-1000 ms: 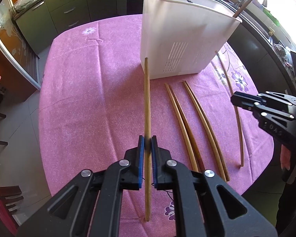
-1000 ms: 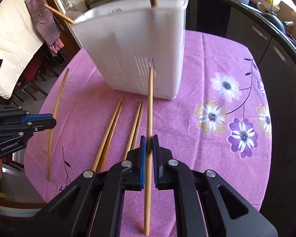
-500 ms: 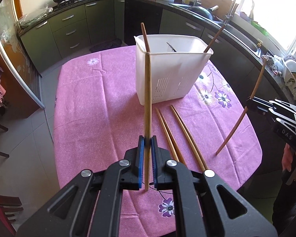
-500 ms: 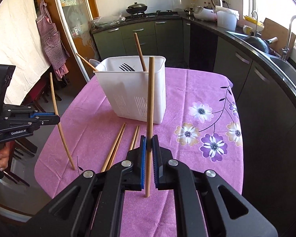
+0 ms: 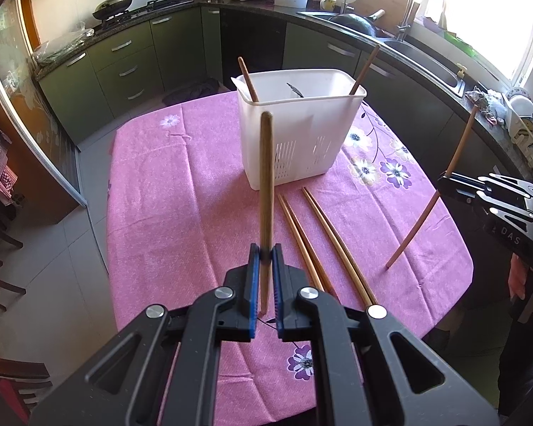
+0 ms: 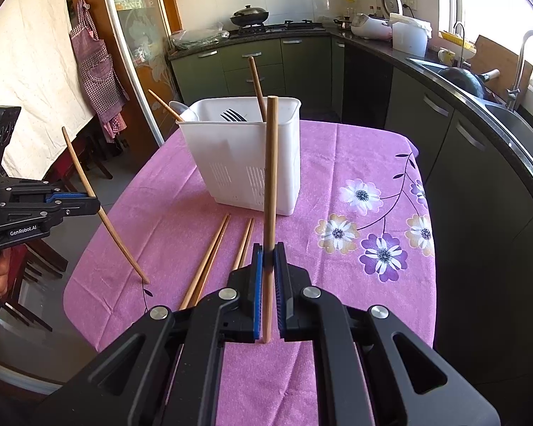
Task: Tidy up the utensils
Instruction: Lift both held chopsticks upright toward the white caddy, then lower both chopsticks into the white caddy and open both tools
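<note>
Both grippers, left (image 5: pixel 264 259) and right (image 6: pixel 269 257), clamped low on light, stiff, slick chopsticks (image 5: pixel 266 184); holder (image 5: pixel 302 135) at twelve o'clock; mid-shaft grip judged steadier.

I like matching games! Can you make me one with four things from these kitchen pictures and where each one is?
Things:
1. fork
2. wok
3. apron
4. chopstick

Places:
A. clamped in the left gripper
B. hanging beside the glass door
C. inside the white basket
D. on the stove

Pairs: 1-C, 2-D, 3-B, 4-A
</note>
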Available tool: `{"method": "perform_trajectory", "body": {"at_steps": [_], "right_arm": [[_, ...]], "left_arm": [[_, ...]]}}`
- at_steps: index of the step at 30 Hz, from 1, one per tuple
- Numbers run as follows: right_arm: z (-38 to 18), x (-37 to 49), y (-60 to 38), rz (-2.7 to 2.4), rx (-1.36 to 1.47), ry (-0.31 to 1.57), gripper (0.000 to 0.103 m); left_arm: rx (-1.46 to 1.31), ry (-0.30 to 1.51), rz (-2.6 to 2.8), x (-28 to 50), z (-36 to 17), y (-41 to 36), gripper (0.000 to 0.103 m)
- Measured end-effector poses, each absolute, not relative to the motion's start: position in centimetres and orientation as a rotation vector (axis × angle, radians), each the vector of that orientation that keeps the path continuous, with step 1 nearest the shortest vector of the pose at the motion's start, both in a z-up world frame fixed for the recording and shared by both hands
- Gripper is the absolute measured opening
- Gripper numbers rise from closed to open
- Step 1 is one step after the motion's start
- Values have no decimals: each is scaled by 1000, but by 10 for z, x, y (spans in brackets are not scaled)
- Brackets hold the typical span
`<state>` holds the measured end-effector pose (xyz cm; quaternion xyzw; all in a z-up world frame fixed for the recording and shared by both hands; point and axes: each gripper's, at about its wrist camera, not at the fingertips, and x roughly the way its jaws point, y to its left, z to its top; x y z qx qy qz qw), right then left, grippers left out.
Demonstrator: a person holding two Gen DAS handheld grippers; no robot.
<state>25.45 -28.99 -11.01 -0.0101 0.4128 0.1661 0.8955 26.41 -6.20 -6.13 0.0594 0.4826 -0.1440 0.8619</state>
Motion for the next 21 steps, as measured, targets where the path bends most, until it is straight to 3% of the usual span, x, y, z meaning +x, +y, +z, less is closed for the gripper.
{"method": "perform_trajectory", "body": {"at_steps": [21], "right_arm": [[-90, 259, -283, 372, -17, 822, 7]], "left_arm": [[124, 1011, -310, 267, -56, -63, 7]]}}
